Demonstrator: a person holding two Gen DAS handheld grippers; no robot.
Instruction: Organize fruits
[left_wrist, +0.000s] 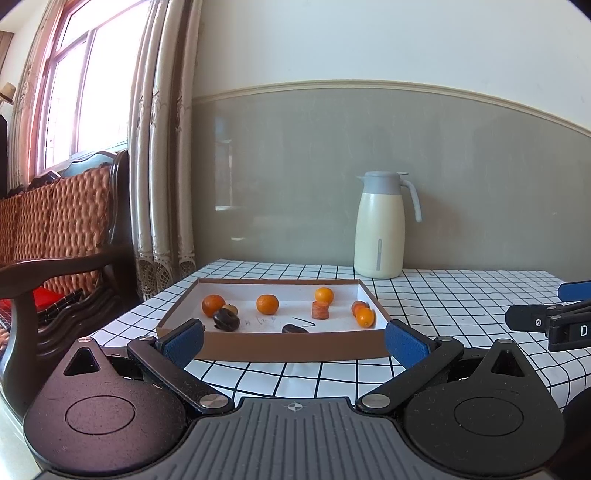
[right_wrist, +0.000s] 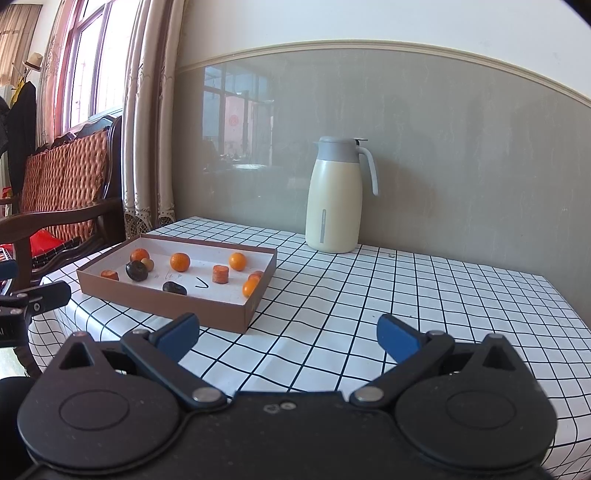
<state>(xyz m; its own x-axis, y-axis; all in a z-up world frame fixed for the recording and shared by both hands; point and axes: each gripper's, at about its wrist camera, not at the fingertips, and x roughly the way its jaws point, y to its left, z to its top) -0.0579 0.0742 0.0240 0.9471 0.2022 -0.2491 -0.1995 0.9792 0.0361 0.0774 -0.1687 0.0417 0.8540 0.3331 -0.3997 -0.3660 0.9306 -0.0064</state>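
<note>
A shallow brown cardboard box (left_wrist: 280, 347) (right_wrist: 173, 301) lies on the checked tablecloth. It holds several small oranges (left_wrist: 267, 304) (right_wrist: 180, 261), orange cylinder pieces (left_wrist: 320, 309) (right_wrist: 220, 274) and dark round fruits (left_wrist: 226, 319) (right_wrist: 137, 270). My left gripper (left_wrist: 295, 341) is open and empty, just in front of the box's near wall. My right gripper (right_wrist: 288, 334) is open and empty, over the cloth to the right of the box's near corner. It also shows at the right edge of the left wrist view (left_wrist: 554, 317).
A cream thermos jug (left_wrist: 380, 225) (right_wrist: 336, 195) with a grey lid stands at the back by the wall. A wooden armchair (left_wrist: 55, 236) (right_wrist: 62, 184) with an orange cushion stands left of the table, beside curtains (left_wrist: 162, 147).
</note>
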